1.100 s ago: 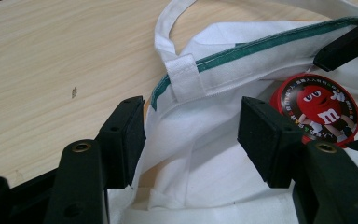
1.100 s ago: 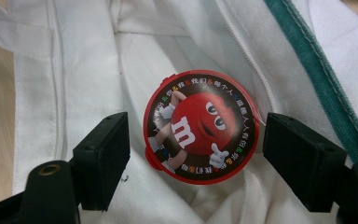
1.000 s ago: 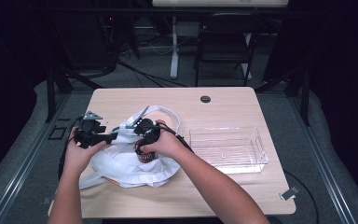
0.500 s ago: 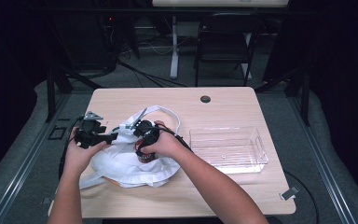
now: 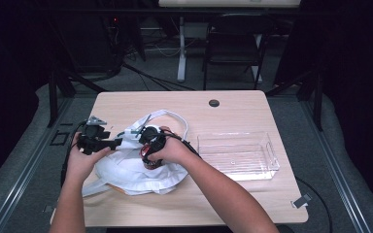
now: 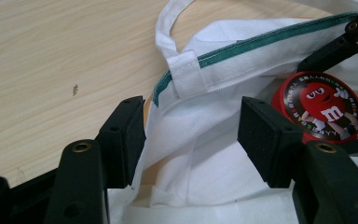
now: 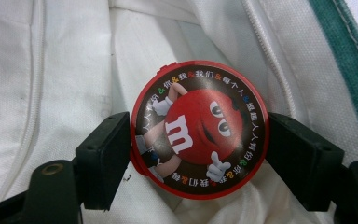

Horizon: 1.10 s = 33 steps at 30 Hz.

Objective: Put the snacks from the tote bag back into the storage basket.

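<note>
Compared with the earlier frames, almost nothing is changing: both hands are staying where they were at the white tote bag (image 5: pixel 131 167), the right one sitting perhaps a touch lower. At the left, the left gripper (image 5: pixel 114 142) is reaching toward the bag's green-trimmed opening from nine o'clock; its jaws are standing wide, with a fold of the bag's cloth (image 6: pixel 186 154) lying loosely between them and nothing pinched. Just right of it, the right gripper (image 5: pixel 148 154) is clamping a round red M&M's tin (image 7: pixel 199 129) by its rim, one jaw pressing at nine o'clock and the other at three o'clock of the lid, and the tin is resting inside the bag's mouth against white fabric. Further right, a clear plastic bin (image 5: pixel 237 155) is standing apart from the bag. Everything is sitting on a light wooden table (image 5: pixel 252 109) with a dark cable grommet (image 5: pixel 214 103) near its far edge; beyond, at twelve o'clock, a dark chair (image 5: pixel 233 48) and floor cables are showing in a dim room.
</note>
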Motion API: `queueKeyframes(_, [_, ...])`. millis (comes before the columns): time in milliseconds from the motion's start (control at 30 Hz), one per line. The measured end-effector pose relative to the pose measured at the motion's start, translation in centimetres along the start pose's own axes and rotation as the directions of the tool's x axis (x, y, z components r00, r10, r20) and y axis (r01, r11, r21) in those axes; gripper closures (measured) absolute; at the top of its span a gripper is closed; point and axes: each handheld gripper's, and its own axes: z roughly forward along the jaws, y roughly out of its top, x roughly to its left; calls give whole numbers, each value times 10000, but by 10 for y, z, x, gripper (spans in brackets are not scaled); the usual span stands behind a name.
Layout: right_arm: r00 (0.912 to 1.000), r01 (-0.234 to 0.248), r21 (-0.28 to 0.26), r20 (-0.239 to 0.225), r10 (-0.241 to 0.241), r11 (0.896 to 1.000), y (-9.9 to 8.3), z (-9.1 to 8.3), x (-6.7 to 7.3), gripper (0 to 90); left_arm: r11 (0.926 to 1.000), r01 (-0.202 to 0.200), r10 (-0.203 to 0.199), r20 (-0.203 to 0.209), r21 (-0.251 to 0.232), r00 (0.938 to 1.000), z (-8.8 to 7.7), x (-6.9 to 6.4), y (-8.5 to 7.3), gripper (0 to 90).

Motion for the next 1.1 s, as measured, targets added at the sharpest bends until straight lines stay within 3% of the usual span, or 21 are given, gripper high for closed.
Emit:
queueKeyframes(767, [9976,682,336,117,-687,9971,0,5,1,239,9999,94,-95,-140,-51,9999,0,1,-3,415])
queueKeyframes(1100, [9968,769,535,169,-779,9956,1,7,2,243,9999,136,-137,-162,-71,9998,-1,2,-4,415])
